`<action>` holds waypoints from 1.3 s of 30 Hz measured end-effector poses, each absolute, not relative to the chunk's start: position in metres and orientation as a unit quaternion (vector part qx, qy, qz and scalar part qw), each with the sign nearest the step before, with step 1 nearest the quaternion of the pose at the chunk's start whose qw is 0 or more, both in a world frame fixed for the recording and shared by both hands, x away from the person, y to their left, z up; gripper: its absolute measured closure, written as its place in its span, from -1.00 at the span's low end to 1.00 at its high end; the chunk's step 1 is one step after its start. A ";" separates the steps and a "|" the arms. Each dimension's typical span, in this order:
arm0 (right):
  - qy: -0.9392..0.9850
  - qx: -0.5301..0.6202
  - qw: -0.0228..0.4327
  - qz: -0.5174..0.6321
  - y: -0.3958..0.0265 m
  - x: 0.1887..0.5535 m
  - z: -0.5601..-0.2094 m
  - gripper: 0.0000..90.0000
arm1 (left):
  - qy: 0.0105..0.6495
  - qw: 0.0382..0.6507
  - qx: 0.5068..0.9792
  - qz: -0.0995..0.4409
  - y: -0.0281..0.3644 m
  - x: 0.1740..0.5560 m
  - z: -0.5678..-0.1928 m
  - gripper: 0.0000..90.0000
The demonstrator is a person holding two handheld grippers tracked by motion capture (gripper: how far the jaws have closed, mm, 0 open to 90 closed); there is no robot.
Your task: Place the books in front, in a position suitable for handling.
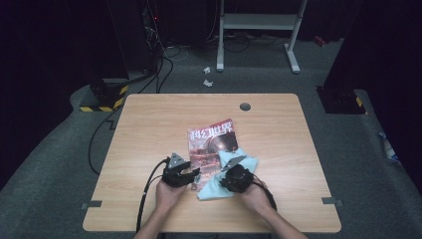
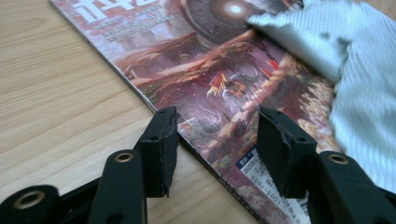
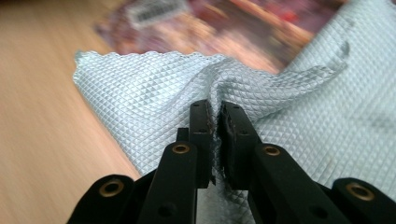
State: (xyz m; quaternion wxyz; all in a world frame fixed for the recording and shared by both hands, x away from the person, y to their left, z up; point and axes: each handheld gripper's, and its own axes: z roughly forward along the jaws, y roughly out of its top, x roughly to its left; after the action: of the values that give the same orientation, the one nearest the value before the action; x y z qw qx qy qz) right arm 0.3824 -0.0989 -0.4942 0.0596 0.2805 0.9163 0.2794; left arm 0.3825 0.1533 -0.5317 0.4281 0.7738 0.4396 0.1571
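Now right gripper (image 3: 215, 119) fingers pinch fold of blue cloth (image 3: 154, 93); left gripper (image 2: 217, 135) fingers apart, straddling magazine (image 2: 196, 60) edge.

Open tabletop (image 1: 149, 124) around; magazine (image 1: 209, 142) and cloth (image 1: 214, 189) lying flat at centre between grippers.

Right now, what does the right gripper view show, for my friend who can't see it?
The right gripper pinches a fold of a light blue cloth, jaws nearly shut. Behind, blurred, a magazine lies on the wooden table.
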 end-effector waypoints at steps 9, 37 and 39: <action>0.901 0.338 0.087 0.258 -0.156 0.396 -0.491 0.85 | 0.419 0.434 0.783 0.152 0.127 0.379 -0.532 0.08; 0.892 0.354 0.131 0.247 -0.142 0.414 -0.491 0.84 | 0.417 0.437 0.782 0.155 0.128 0.379 -0.533 0.09; 0.885 0.373 0.134 0.246 -0.160 0.415 -0.491 0.84 | 0.417 0.437 0.782 0.154 0.128 0.379 -0.533 0.09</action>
State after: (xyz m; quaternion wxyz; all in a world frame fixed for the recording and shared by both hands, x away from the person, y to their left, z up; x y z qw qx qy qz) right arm 0.4153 -0.1603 -0.4912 0.1344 0.3728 0.8846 0.2457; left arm 0.3787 0.1279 -0.5333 0.4373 0.7820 0.4166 0.1537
